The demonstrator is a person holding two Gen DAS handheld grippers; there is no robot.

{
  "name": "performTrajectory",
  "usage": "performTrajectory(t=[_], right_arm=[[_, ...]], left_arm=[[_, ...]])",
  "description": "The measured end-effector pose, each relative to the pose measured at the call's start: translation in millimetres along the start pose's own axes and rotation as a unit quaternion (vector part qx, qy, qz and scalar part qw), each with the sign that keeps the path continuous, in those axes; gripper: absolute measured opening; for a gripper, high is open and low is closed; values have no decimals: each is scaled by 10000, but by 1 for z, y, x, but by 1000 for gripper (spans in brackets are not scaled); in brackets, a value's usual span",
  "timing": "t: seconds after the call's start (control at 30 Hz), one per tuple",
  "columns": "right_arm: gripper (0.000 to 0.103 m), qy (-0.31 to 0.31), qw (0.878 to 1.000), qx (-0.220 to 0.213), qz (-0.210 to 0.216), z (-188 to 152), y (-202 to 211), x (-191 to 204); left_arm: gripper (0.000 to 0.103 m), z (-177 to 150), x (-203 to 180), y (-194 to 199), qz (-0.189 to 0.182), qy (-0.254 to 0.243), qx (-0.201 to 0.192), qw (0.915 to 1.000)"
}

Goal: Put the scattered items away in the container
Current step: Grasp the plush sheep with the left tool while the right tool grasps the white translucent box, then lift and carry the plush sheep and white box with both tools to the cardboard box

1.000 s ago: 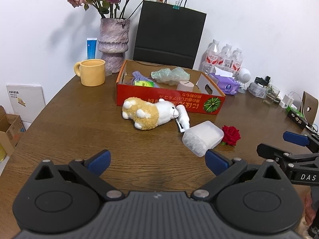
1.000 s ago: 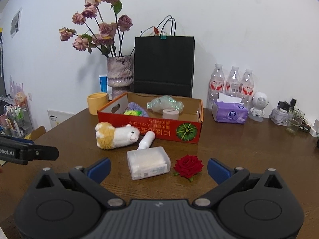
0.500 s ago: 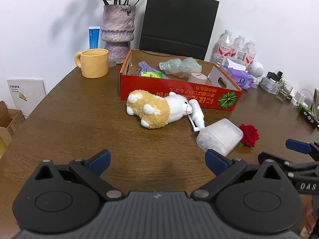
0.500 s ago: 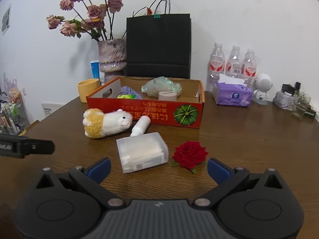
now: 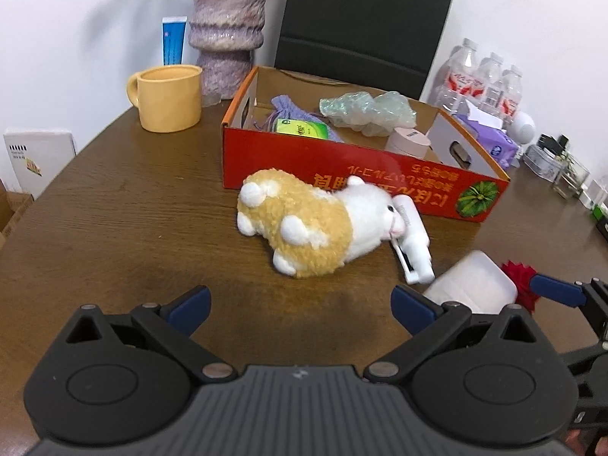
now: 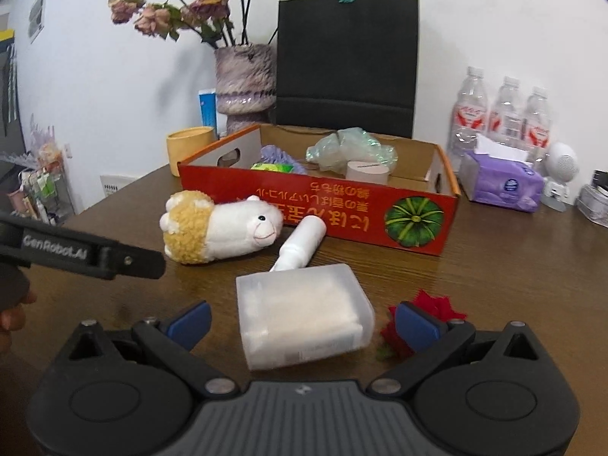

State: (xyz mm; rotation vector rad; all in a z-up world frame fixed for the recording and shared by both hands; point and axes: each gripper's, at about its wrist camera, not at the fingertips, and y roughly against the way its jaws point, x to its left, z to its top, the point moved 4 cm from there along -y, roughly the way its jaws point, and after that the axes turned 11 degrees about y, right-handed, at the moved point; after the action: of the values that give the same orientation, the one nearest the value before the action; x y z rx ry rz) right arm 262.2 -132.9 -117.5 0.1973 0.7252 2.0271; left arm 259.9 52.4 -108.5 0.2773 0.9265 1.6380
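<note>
A plush alpaca lies on the brown table in front of the red cardboard box. A white bottle lies beside its head. A clear plastic box and a red rose lie nearer. My left gripper is open, just short of the alpaca. My right gripper is open, its fingers either side of the clear plastic box.
The red box holds a purple pouch, a green packet, crumpled plastic and a tape roll. A yellow mug, a vase, a black bag, water bottles and tissues stand behind.
Both grippers have moved forward and lower toward the table. The alpaca is closer to the left gripper; the clear plastic box now sits between the right fingers.
</note>
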Motion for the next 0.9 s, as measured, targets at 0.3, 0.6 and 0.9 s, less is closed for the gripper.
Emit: performTrajectory(t=[0.3, 0.6, 0.9], right_arm=[[103, 71, 9998, 191, 25, 2, -36, -6], [90, 27, 9996, 204, 202, 3, -54, -3], [81, 117, 9994, 194, 273, 2, -53, 3]], left_arm=[[103, 24, 2, -39, 175, 339, -28, 9993], [60, 29, -3, -50, -313, 361, -100, 9988], [50, 26, -7, -45, -323, 150, -241, 9991]])
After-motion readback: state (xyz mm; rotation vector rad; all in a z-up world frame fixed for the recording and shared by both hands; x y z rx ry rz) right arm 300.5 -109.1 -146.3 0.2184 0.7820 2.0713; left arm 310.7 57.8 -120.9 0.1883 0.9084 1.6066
